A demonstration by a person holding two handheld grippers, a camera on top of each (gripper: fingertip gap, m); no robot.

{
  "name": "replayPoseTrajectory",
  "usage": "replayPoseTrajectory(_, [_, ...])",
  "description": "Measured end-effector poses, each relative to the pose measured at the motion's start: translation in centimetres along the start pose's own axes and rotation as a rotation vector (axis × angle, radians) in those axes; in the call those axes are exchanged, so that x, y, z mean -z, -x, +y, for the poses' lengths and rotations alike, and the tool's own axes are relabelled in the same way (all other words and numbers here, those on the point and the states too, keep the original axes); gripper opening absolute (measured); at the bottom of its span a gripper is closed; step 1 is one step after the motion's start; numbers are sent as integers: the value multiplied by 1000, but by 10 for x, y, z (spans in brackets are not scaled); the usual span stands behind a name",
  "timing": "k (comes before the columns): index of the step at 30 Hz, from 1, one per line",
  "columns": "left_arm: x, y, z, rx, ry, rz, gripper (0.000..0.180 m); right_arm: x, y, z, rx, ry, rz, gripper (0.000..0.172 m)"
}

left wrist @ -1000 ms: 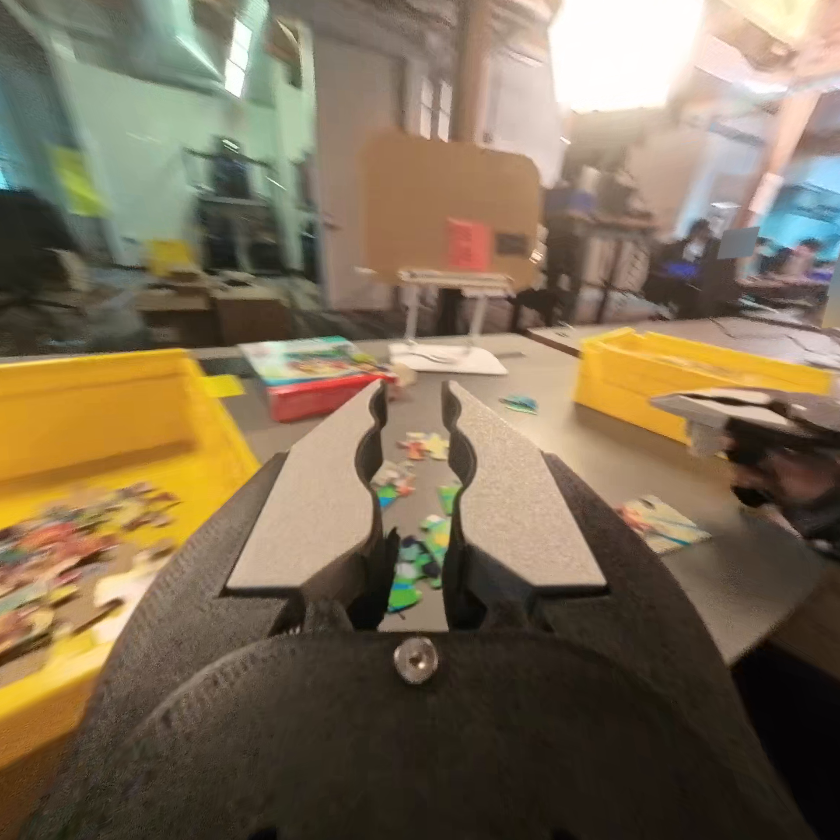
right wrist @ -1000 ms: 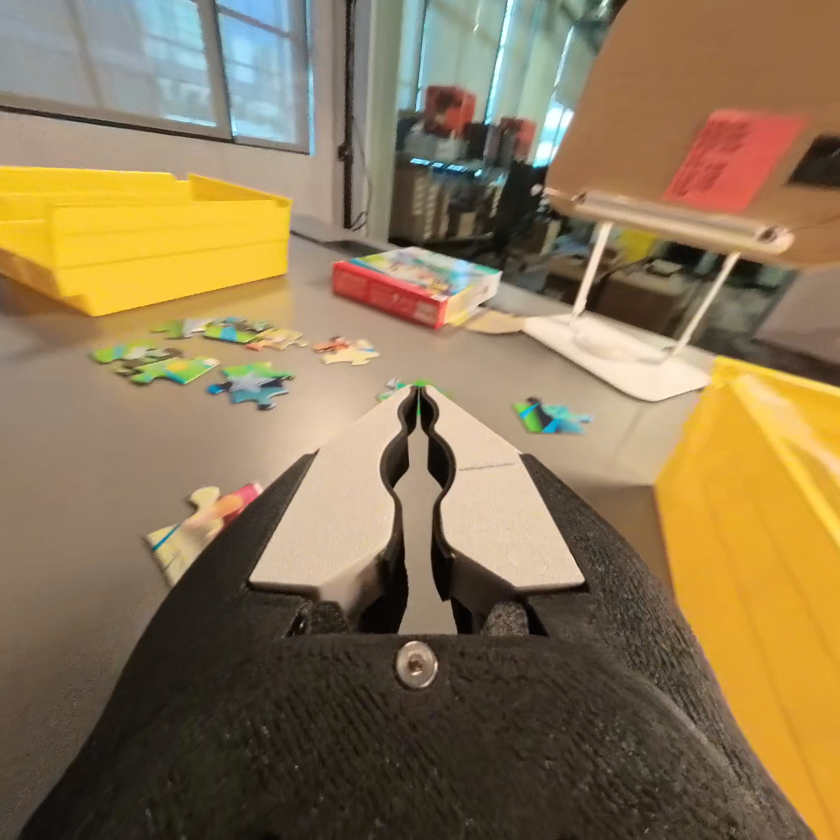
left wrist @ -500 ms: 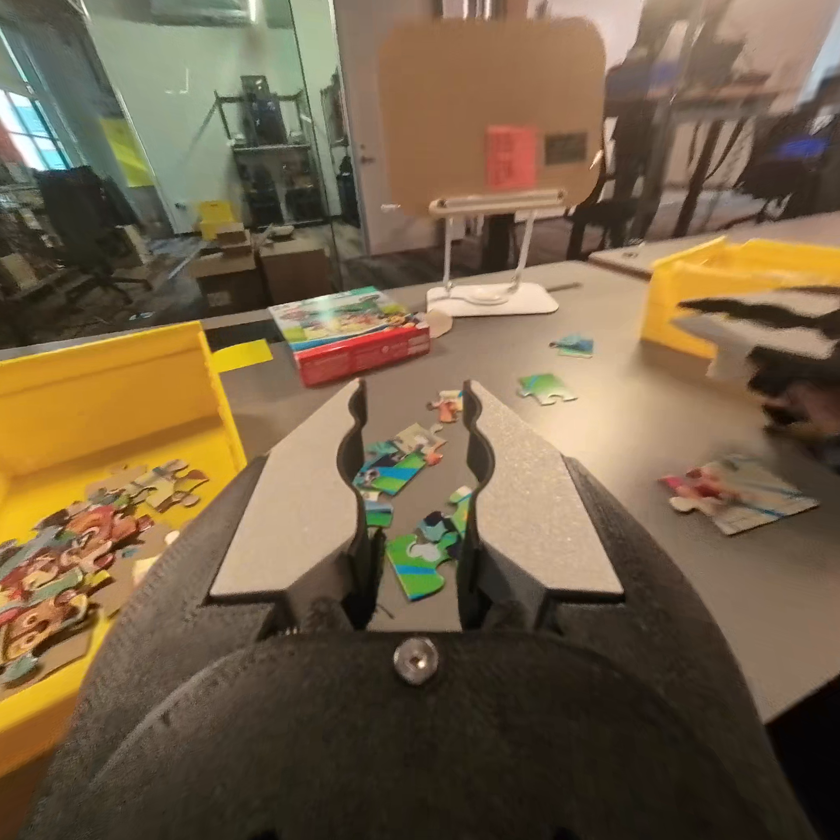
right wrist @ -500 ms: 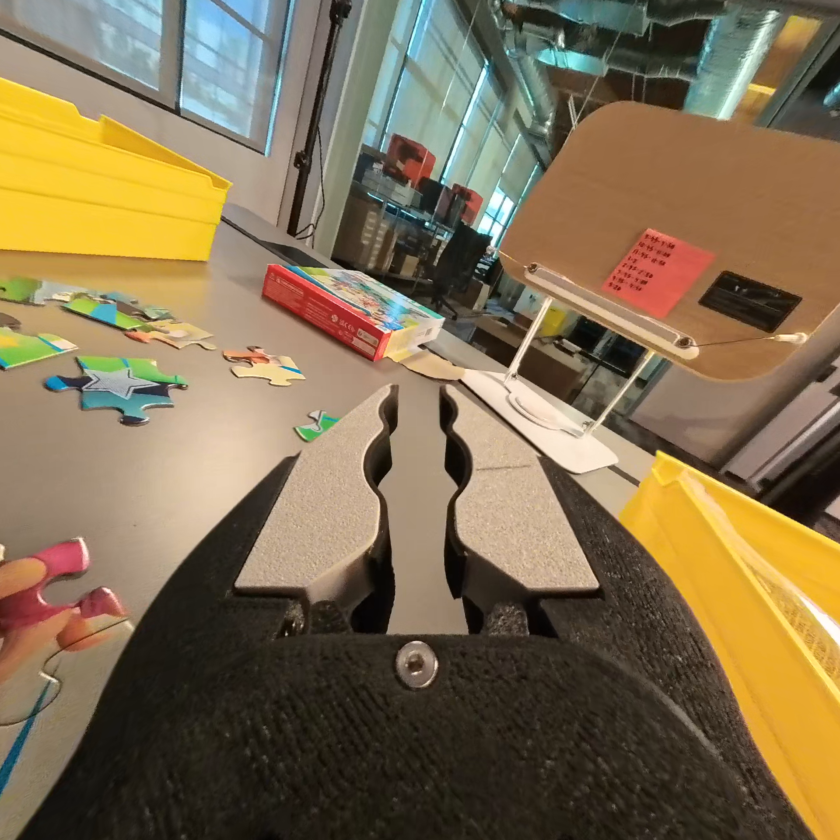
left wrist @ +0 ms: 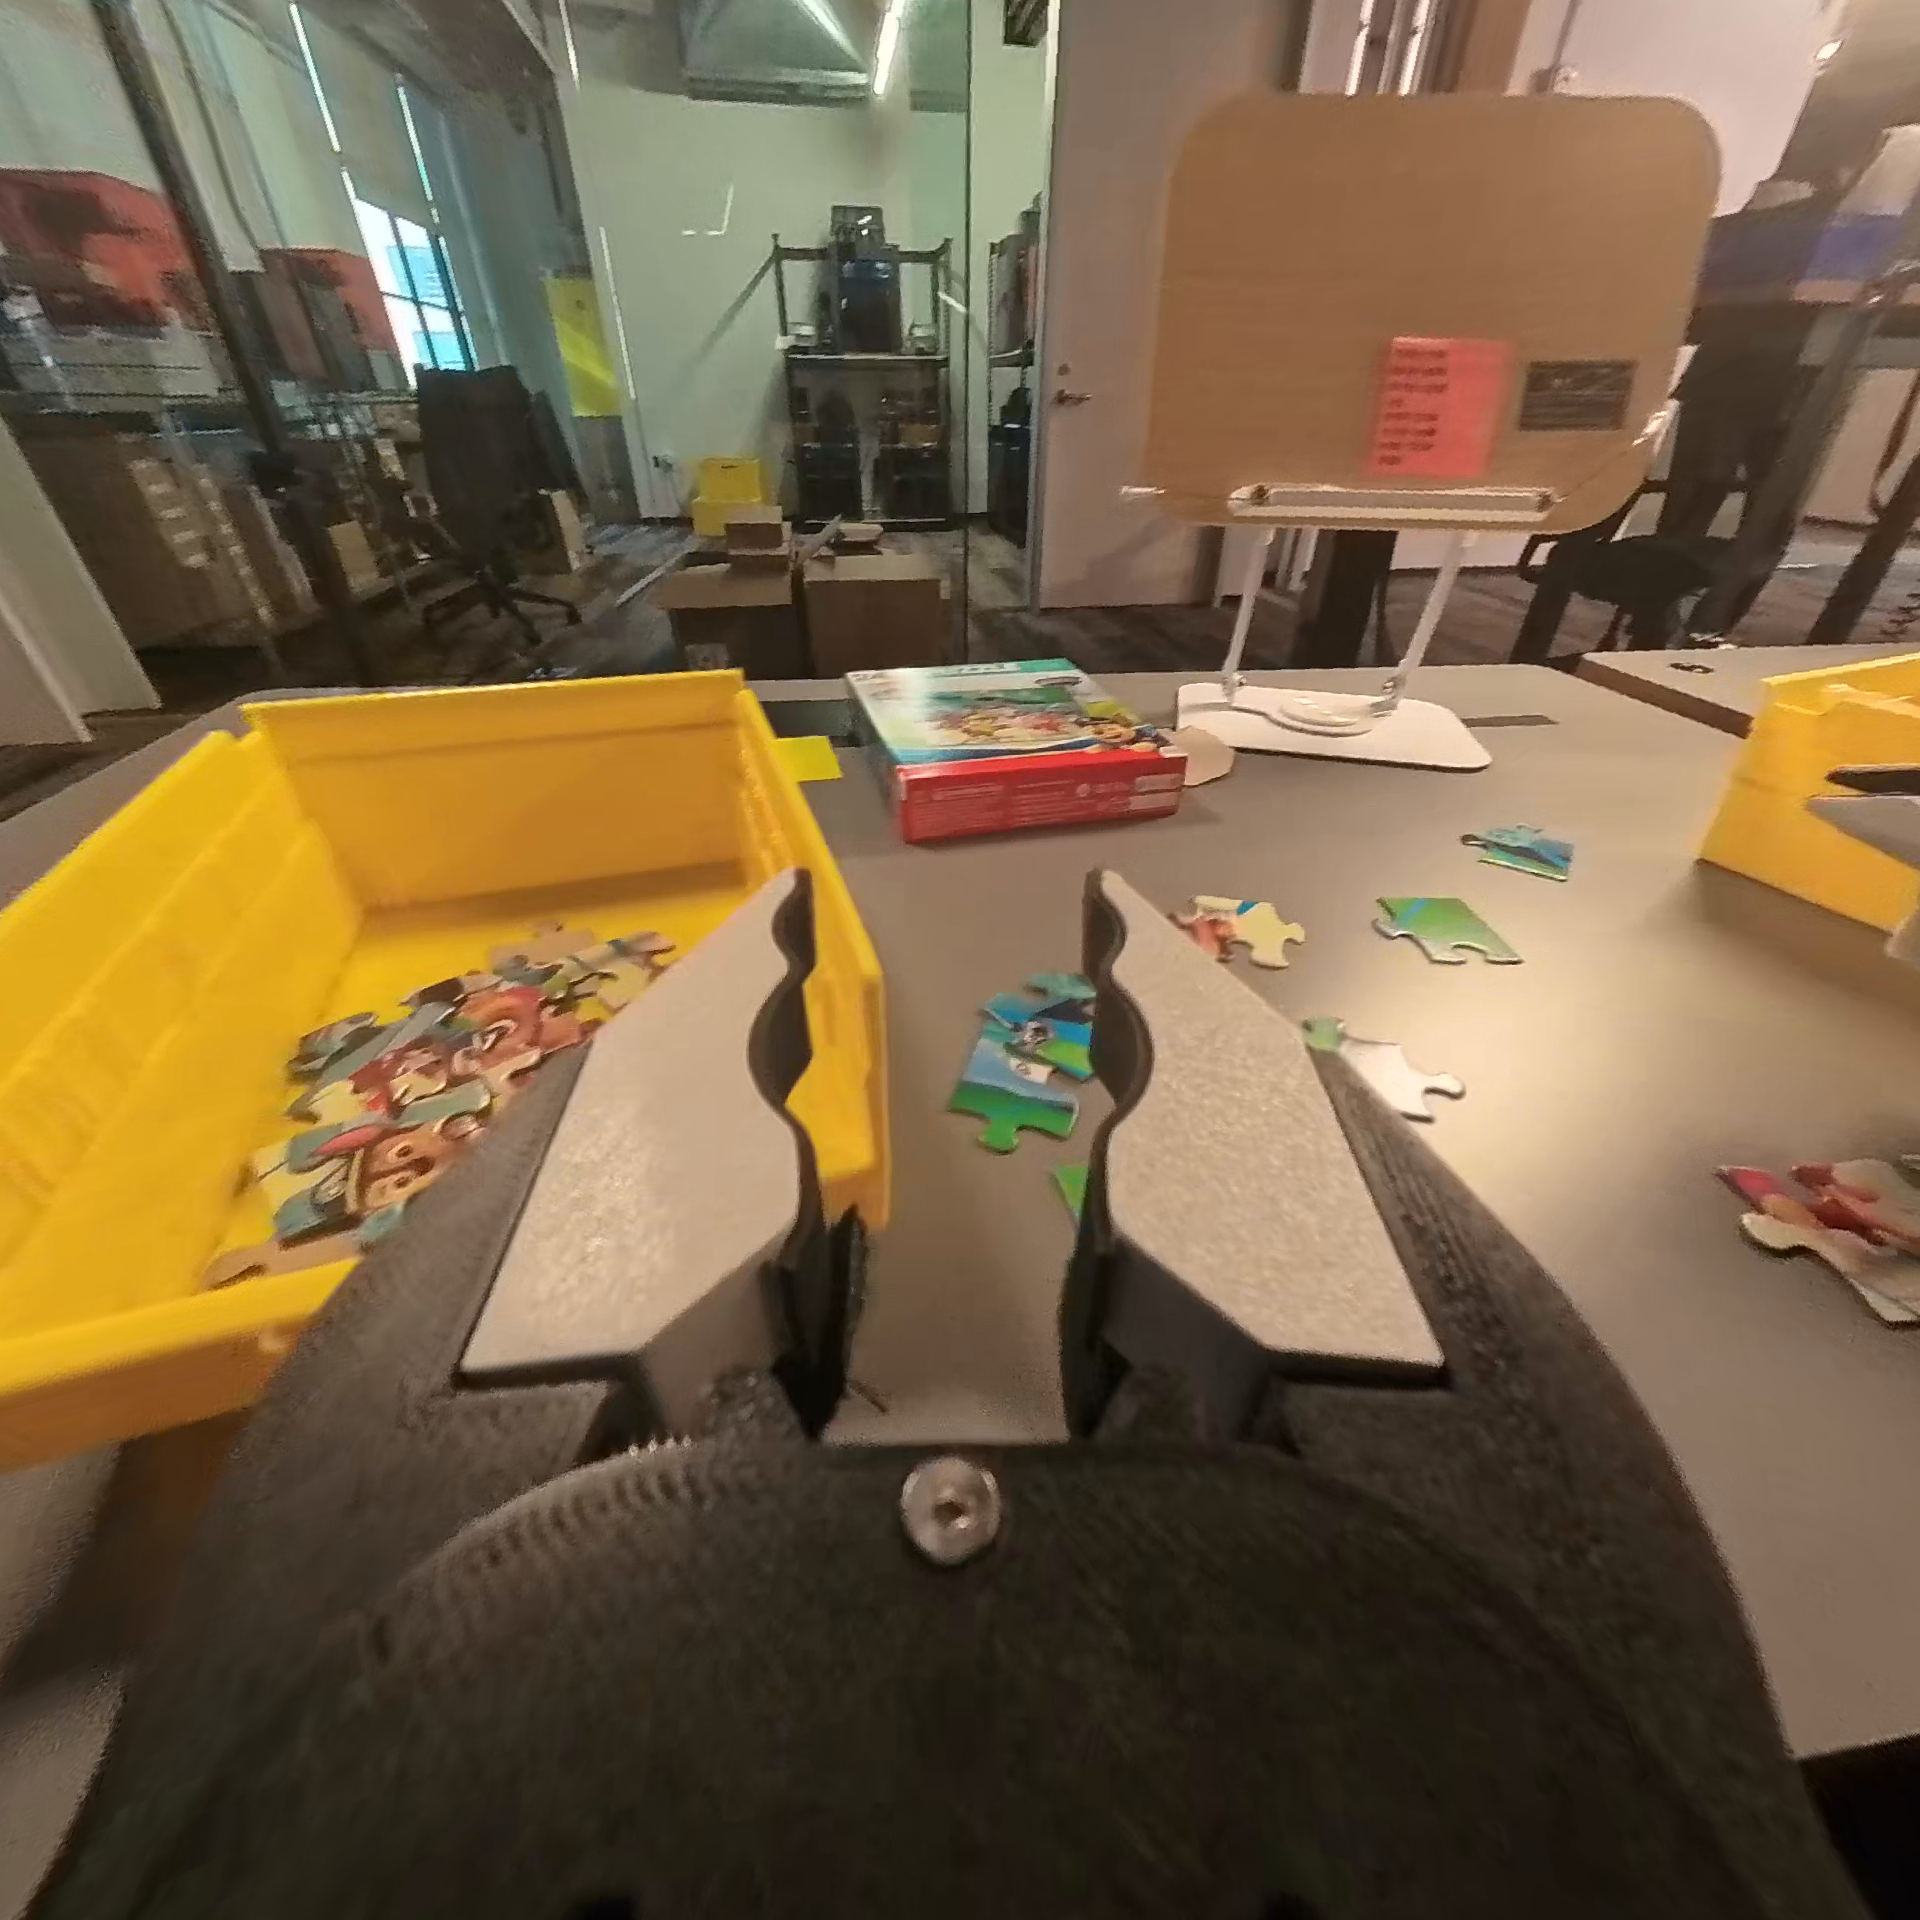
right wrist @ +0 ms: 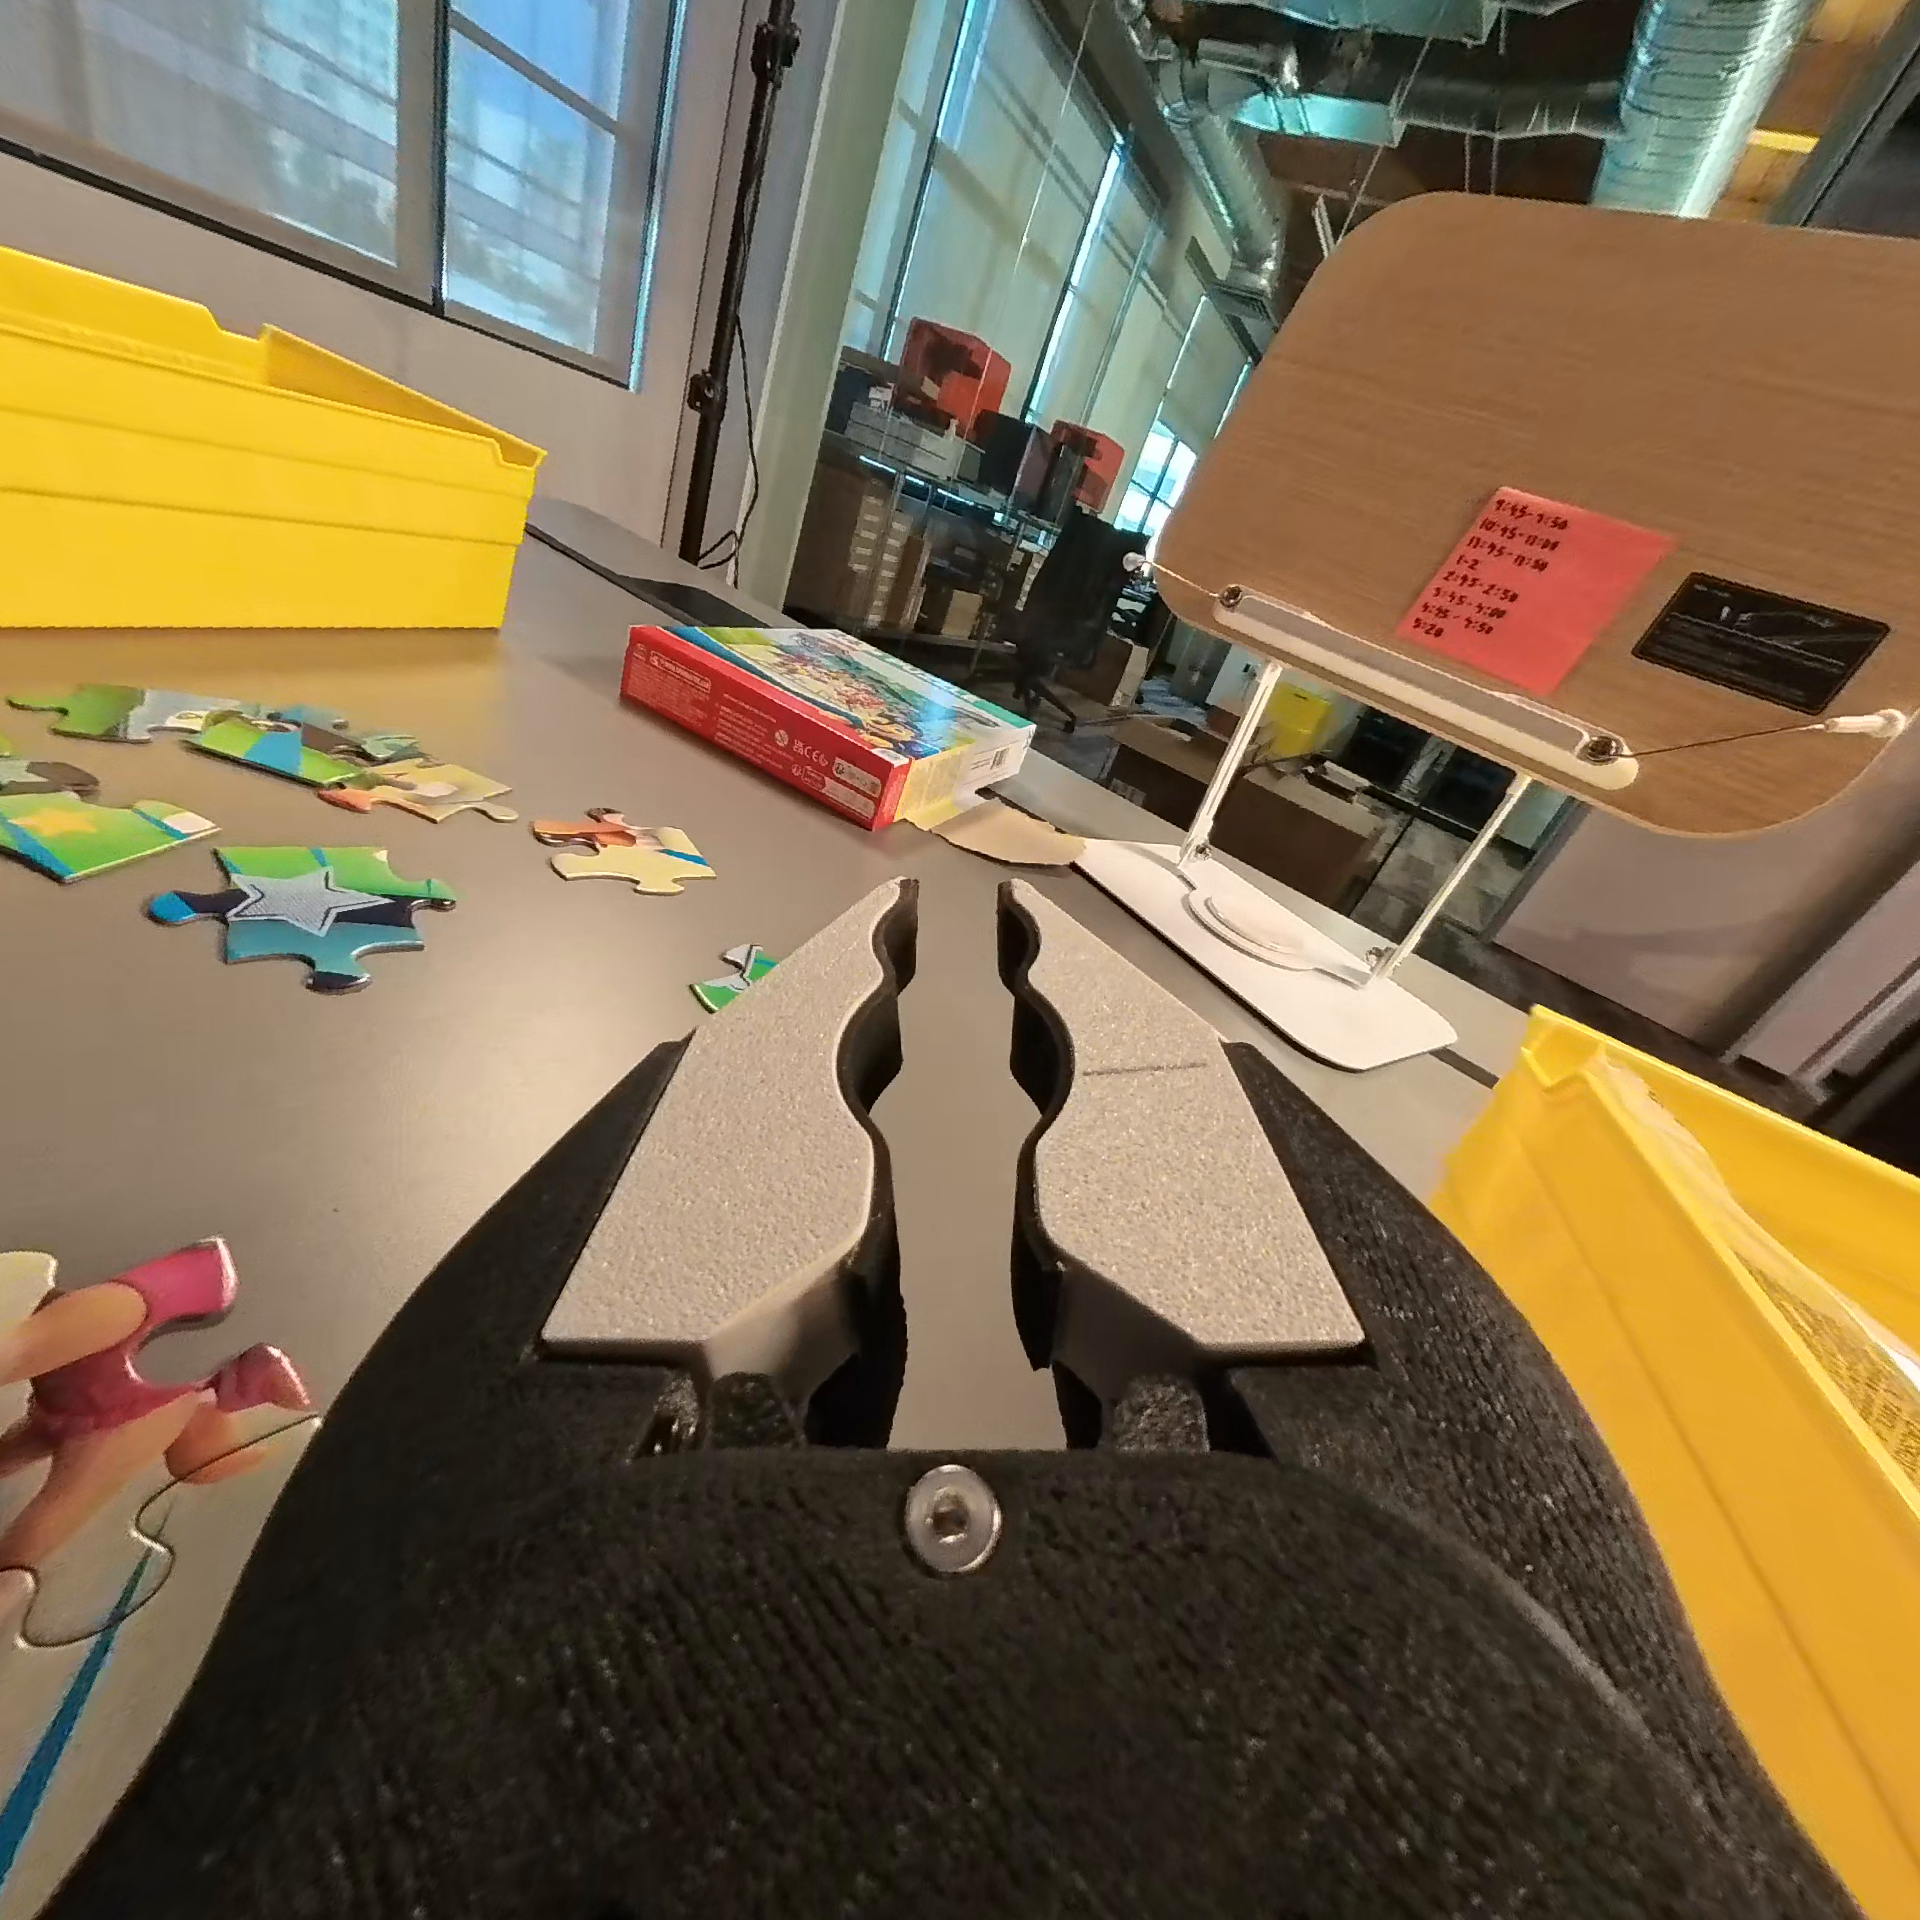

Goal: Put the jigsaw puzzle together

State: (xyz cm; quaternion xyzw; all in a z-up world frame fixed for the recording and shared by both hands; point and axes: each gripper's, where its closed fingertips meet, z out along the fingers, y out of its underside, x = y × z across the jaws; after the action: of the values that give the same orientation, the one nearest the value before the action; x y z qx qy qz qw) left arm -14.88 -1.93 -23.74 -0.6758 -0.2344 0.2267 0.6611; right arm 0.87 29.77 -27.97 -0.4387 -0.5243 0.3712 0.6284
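Observation:
My left gripper (left wrist: 945, 894) is open and empty, held above the grey table (left wrist: 1558, 1039) at the right wall of a yellow bin (left wrist: 312, 810) that holds several puzzle pieces (left wrist: 416, 1081). A blue-green piece (left wrist: 1023, 1060) lies on the table just under its right finger. My right gripper (right wrist: 956, 891) is open a little, with bare table showing between its pads. It is low over the table; a small green piece (right wrist: 732, 977) lies beside its left finger. Its fingers also show at the right edge of the left wrist view (left wrist: 1870, 831).
A red puzzle box (left wrist: 1018, 758) and a wooden board on a white stand (left wrist: 1423, 291) are at the back. Loose pieces (right wrist: 301, 904) lie across the table, with a pink one (right wrist: 135, 1361) near the front. A second yellow bin (right wrist: 1662, 1299) is at the right. My right fingertips sit around 35 centimeters from my left ones.
My left gripper's jaws opened wider and it swung left toward the yellow bin. My right gripper's jaws went from shut to slightly apart, with nothing between them.

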Motion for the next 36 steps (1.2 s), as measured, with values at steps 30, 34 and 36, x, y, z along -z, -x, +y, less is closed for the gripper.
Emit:
replayPoseTrajectory(30, [-26,-25,-30,-173,78,304,77,-3,-2,6,106,59,64,13])
replayPoseTrajectory(34, [-65,-92,-11,-345,341,610,84,-4,-1,7,121,66,60,13])
replayPoseTrajectory(36, [-92,-86,-9,-377,416,606,92,-3,-1,7,121,63,62,13])
